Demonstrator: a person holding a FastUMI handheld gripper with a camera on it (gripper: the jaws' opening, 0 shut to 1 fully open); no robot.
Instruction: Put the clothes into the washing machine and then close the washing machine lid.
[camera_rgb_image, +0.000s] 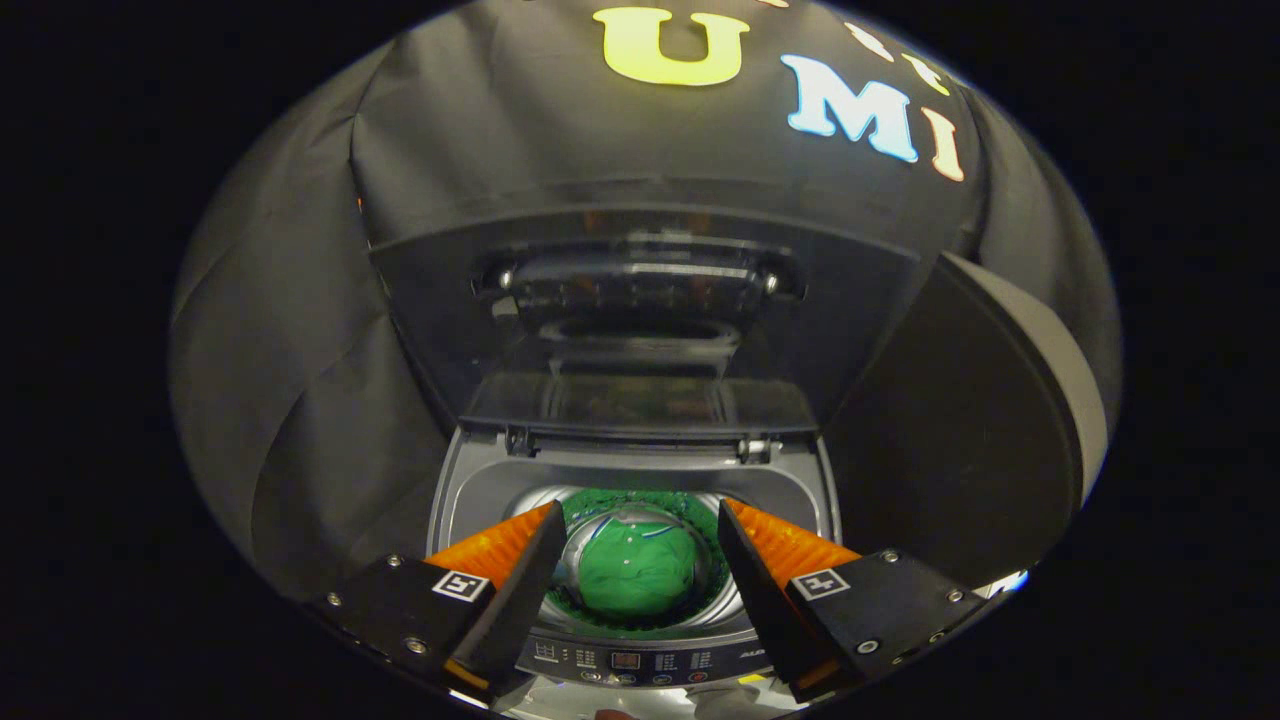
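Below the gripper (635, 535), a top-loading washing machine (455, 490) stands with its lid (640, 300) raised upright against the dark cloth wall of the booth. The lid is a dark, glossy panel, hinged along the back edge of the machine's top, and its inner face mirrors the opening beneath it. Inside the round drum (585, 545), a bundle of green clothes (635, 570) lies at the bottom, with more green showing around the drum's inner edge behind it. The jaws stand wide apart and hold nothing; the two fingers (505, 550) angle inward over the front of the machine, one on each side of the drum's mouth, so that the green bundle is seen between them and lower down, well clear of both. Neither finger touches the clothes or the lid. Each finger carries a small square black-and-white marker (461, 586) on its upper face. Just below the fingers, along the machine's front edge, runs a control panel (625, 662) with a small display and a row of buttons, too small to make out. To the right of the machine a large dark rounded object (985, 430) with a pale rim rises beside the raised lid; what it is cannot be told. The grey plastic collar (490, 480) around the drum opening is bare.
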